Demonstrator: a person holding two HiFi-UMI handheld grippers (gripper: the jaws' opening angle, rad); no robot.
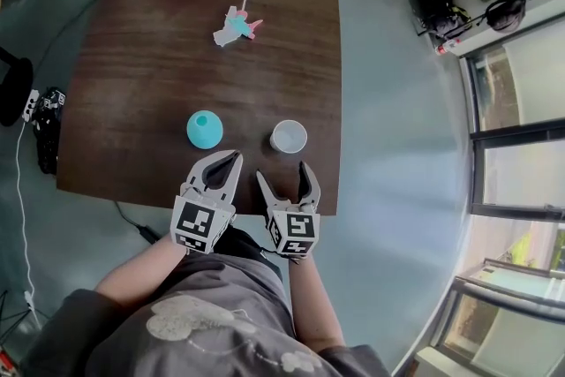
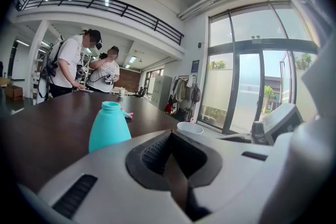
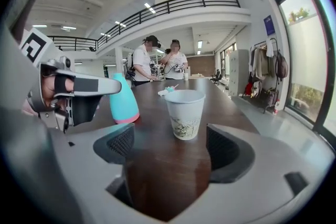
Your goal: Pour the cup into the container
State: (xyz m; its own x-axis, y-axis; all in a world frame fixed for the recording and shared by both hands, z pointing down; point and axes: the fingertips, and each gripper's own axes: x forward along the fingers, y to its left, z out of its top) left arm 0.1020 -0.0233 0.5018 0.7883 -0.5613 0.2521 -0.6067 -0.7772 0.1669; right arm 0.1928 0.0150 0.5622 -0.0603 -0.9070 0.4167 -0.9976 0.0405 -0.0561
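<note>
Starting nearest: seeing right gripper (image 1: 283,174) hovering over the near edge of the table (image 1: 132,57) with jaws spread wide, gripping nothing, only bare wood between the pads. Seeing left gripper (image 1: 231,162) just beside it with jaws pressed together, also carrying nothing. Finding paper cup (image 3: 185,113) standing upright just ahead of the right jaws, not yet between them, not touching. Finding teal container (image 1: 205,129) to the cup's left, upright, near it but apart, with a narrow open neck on top. Flagging risks: closing too hard and crushing the thin paper wall, squeezing contents over the rim; coming in off-centre and knocking the cup over instead of straddling it; gripping too near the rim and letting it pivot during the tilt. Worrying most about the pour: aiming into such a small mouth, probably spilling down the teal side onto the wood if tilting fast or from too high. Not managing to see inside the cup from any view. Also watching the closed left gripper crowding the container, risking bumping or tipping it, with nothing steadying it. Further off, noting a pink-and-teal toy (image 1: 237,26) lying mid-table, well apart, posing no trouble. Farthest, spotting two people (image 3: 143,63) standing at the far end, not interfering.
</note>
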